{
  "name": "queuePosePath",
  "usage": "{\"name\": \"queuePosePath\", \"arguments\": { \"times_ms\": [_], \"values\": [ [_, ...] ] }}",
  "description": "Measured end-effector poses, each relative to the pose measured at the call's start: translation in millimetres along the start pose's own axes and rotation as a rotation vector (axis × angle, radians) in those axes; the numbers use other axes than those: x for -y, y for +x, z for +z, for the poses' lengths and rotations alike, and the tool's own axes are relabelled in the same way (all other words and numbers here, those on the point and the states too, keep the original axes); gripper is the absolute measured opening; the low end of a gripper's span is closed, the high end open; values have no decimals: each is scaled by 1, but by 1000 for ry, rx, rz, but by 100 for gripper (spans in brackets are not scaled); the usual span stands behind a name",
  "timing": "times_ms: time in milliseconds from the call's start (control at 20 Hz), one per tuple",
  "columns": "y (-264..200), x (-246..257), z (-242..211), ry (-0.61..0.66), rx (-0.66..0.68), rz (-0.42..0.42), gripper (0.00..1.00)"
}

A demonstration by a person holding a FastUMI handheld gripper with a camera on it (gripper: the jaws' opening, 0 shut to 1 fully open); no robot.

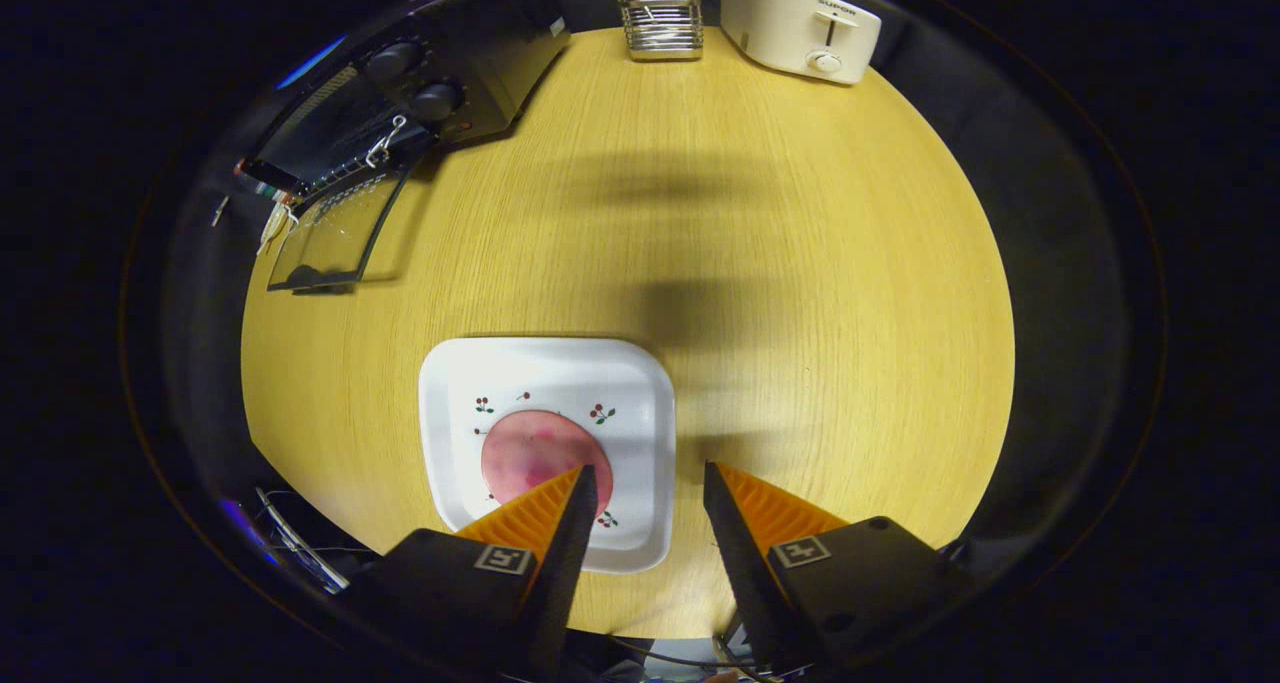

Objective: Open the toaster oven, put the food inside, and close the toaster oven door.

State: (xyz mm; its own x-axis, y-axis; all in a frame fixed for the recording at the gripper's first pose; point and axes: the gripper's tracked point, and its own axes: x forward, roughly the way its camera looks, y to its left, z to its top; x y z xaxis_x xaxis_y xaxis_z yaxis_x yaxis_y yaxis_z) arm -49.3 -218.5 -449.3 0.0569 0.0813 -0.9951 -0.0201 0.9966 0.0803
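claw [645, 483] spread apart, one finger hiding part of pink food [535, 448].

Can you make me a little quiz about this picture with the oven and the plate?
1. True or false: the toaster oven door is already open.
2. What lies on the white plate? A) a banana B) a round pink slice of food C) a fork
3. Fill in: the gripper has its fingers ____, holding nothing, above the plate's near edge.

Key
1. True: the glass door hangs down onto the table.
2. B
3. open
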Motion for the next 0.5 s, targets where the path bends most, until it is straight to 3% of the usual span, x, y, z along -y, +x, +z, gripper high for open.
{"name": "queuePosePath", "arguments": {
  "times_ms": [100, 200, 300, 500],
  "values": [
    [6, 4, -4, -6, -14, -21, 53],
    [4, 4, -3, 9, -19, 9, 28],
    [12, 7, -1, 20, -31, 59, 10],
    [8, 3, -5, 110, -27, 210, 5]
  ]
}}
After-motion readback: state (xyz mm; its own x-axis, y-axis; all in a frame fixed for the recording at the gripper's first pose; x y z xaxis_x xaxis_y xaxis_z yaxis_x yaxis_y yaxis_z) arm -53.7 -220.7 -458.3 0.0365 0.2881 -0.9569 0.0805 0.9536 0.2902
